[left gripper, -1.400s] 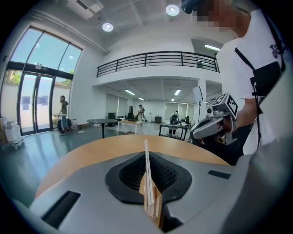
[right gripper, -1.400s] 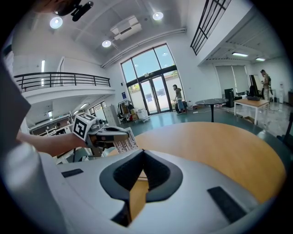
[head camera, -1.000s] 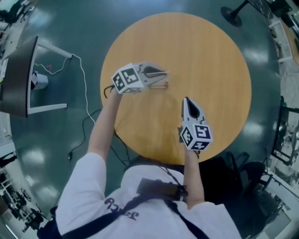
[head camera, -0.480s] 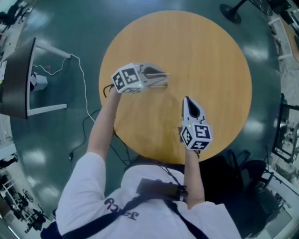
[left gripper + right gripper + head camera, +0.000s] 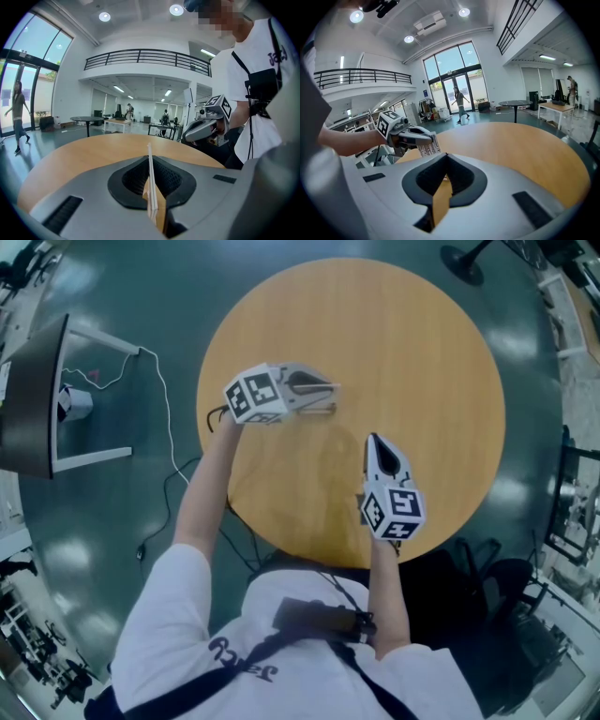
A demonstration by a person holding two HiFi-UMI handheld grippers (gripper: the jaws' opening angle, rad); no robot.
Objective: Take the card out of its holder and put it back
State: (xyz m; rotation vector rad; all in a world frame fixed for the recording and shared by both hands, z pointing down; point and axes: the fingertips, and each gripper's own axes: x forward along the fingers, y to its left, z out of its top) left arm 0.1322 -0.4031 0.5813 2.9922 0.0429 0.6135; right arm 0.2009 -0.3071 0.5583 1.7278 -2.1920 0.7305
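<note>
Above the round table [image 5: 412,343], the left gripper [image 5: 330,401] has its jaws clamped on the card [image 5: 150,173] (seen edge-on, thin and layered). The right gripper [image 5: 374,442] hovers nearby, jaws together and empty.

L gripper [image 5: 330,399] over table [image 5: 412,352] left side, card [image 5: 150,178] betw. its jaws; R gripper [image 5: 373,439] to its right, nearer person [image 5: 281,634].
</note>
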